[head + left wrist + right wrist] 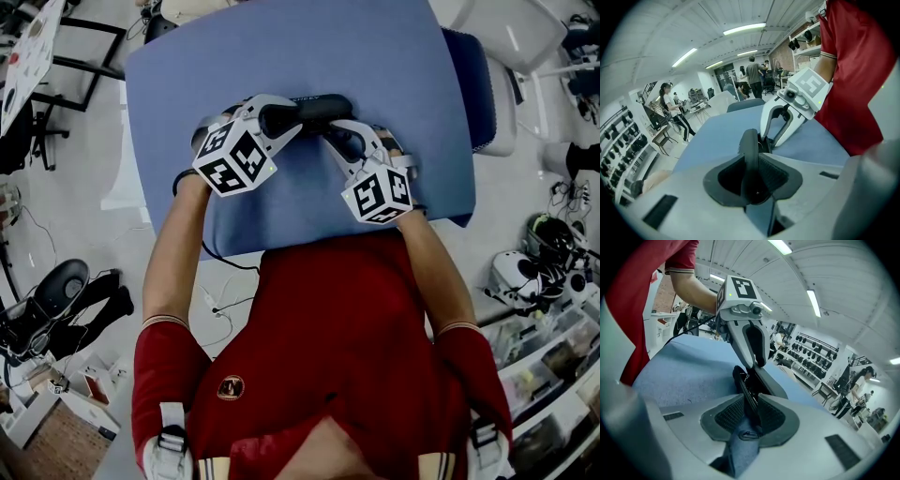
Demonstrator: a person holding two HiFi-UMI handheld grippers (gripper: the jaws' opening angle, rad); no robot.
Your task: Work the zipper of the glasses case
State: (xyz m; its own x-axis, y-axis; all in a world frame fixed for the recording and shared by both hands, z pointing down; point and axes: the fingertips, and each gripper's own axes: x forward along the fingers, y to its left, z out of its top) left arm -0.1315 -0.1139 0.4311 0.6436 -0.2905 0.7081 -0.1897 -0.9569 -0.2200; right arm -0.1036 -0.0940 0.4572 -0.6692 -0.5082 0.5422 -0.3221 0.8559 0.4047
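The left gripper (752,176) is clamping one end of the black glasses case (314,108) over the blue table (375,56). The right gripper (751,416) is pinching its zippered edge, with what looks like the zipper pull (749,434) hanging just below. In the head view both grippers are hiding most of the case, and whether it is touching the table is unclear.

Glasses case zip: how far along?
Done: left gripper clamped on one end of the glasses case. In hand: right gripper closed on its zipper edge. Left: running the zipper; how far open it is can't be told.
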